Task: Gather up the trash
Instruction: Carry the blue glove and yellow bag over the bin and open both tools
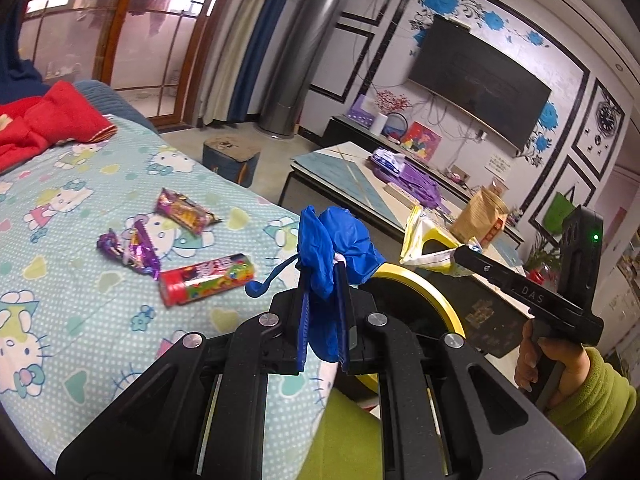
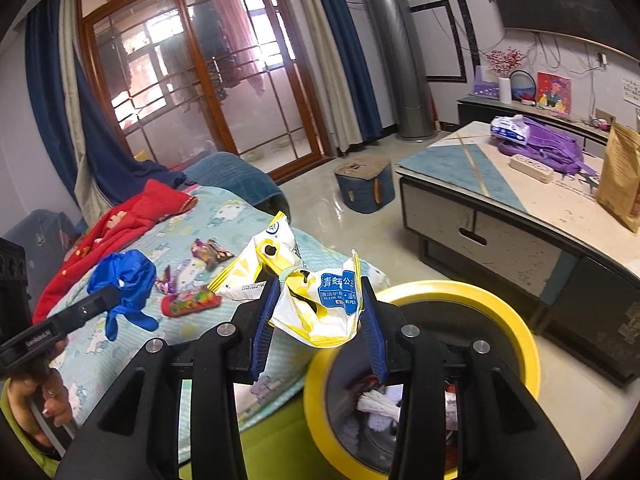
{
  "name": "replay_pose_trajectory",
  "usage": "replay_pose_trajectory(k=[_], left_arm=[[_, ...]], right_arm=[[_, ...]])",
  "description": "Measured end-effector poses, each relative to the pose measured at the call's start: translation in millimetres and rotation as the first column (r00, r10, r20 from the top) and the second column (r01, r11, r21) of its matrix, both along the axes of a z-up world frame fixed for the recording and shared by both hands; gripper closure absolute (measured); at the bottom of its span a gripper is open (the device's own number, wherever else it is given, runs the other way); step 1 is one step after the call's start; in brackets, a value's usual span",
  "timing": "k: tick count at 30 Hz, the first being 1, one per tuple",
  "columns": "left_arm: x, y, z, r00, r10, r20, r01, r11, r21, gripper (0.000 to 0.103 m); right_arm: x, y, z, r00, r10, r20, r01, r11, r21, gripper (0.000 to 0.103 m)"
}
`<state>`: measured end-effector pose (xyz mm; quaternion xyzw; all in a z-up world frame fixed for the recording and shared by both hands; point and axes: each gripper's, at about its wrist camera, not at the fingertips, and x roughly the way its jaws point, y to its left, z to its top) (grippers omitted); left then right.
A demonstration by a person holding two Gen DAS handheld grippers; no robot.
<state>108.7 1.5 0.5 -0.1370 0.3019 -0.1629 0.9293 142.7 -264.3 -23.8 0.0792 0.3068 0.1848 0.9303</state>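
My left gripper (image 1: pixel 322 276) is shut on a crumpled blue glove (image 1: pixel 332 248), held above the edge of the bed; the glove also shows in the right wrist view (image 2: pixel 124 280). My right gripper (image 2: pixel 318 300) is shut on a yellow-and-white wipes packet (image 2: pixel 316 304), just over the near rim of the yellow-rimmed trash bin (image 2: pixel 516 344), which holds some trash. The packet (image 1: pixel 424 244) and bin (image 1: pixel 416 284) also show in the left wrist view. On the bed lie a red candy tube (image 1: pixel 208 278), a purple wrapper (image 1: pixel 132 252) and a snack wrapper (image 1: pixel 186 210).
The bed has a Hello Kitty sheet (image 1: pixel 60 208) and red clothing (image 1: pixel 44 120). A low coffee table (image 2: pixel 500 200) stands beyond the bin with a purple bag (image 2: pixel 548 148) and a brown paper bag (image 2: pixel 620 176). A small blue stool (image 2: pixel 364 184) stands on the floor.
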Motion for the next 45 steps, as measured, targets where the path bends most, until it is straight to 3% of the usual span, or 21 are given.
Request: replay_pose_trajectory(k=[25, 45], left_arm=[[-2.2, -72.2, -17.3, 0.986, -0.163, -0.017, 0.164, 0.982, 0.097, 0.096], [13.2, -152.2, -58.1, 0.942, -0.319, -0.104, 0.334, 0.924, 0.186, 0.096]], right_arm=[[-8.2, -54.2, -19.7, 0.987, -0.159, -0.014, 0.157, 0.984, -0.082, 0.065], [11.2, -91.5, -52.1, 0.962, -0.251, -0.111, 0.243, 0.967, -0.075, 0.065]])
